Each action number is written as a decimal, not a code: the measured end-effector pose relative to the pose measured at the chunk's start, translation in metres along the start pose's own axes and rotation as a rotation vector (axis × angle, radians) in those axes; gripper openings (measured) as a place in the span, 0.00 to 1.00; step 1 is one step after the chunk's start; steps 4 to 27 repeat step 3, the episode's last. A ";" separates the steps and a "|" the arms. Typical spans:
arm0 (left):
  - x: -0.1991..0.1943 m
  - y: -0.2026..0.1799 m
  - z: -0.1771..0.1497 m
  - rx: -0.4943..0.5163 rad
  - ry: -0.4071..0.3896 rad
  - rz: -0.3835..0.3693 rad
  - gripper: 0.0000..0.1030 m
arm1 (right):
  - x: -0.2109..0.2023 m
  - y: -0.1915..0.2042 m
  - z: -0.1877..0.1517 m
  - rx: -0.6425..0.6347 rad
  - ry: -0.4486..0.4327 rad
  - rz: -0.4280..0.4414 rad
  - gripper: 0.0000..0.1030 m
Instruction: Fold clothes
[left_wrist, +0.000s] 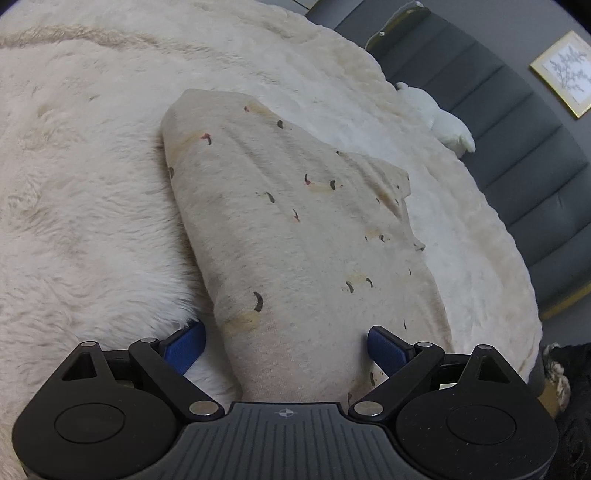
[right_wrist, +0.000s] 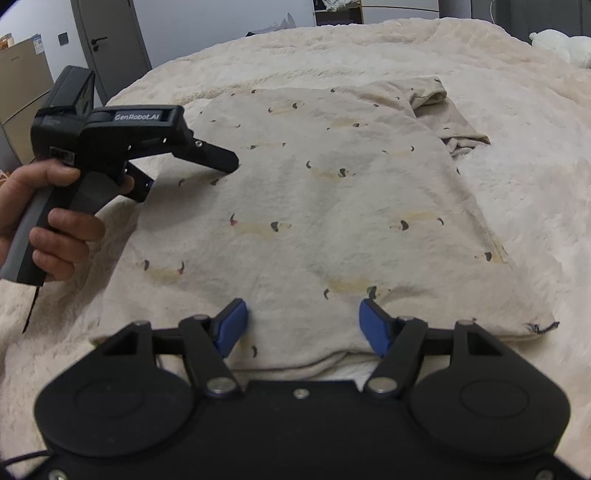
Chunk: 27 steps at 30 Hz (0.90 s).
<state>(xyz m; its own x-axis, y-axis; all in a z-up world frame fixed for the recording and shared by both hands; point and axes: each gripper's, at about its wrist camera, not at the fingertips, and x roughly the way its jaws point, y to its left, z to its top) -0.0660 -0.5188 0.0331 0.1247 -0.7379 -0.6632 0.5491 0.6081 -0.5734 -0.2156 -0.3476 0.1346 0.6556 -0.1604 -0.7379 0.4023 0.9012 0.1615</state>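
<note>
A beige shirt (right_wrist: 332, 192) printed with small dog shapes lies spread on a cream fluffy blanket (right_wrist: 517, 155). One sleeve (right_wrist: 447, 114) is bunched at its far right. My right gripper (right_wrist: 303, 325) stands open over the shirt's near hem, its blue pads (right_wrist: 231, 325) resting on the cloth and wide apart. My left gripper (left_wrist: 284, 347) is also open and straddles a folded side edge of the shirt (left_wrist: 280, 229), with cloth between the pads but not pinched. In the right wrist view a person's hand (right_wrist: 55, 221) holds that left gripper (right_wrist: 192, 177) at the shirt's left edge.
A grey padded headboard (left_wrist: 517, 147) runs along the bed's far side, with a white plush toy (left_wrist: 443, 122) against it and a framed picture (left_wrist: 565, 70) above. A grey door (right_wrist: 110, 44) and a cardboard box (right_wrist: 22, 85) stand beyond the bed.
</note>
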 end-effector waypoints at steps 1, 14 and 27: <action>-0.001 0.002 0.000 -0.008 -0.001 -0.003 0.88 | 0.000 0.000 0.000 0.006 0.000 0.001 0.64; -0.003 0.005 0.000 -0.017 -0.002 -0.007 0.87 | 0.001 -0.001 0.001 0.018 0.007 -0.002 0.64; -0.003 0.005 0.000 -0.017 -0.002 -0.007 0.87 | 0.001 -0.001 0.001 0.018 0.007 -0.002 0.64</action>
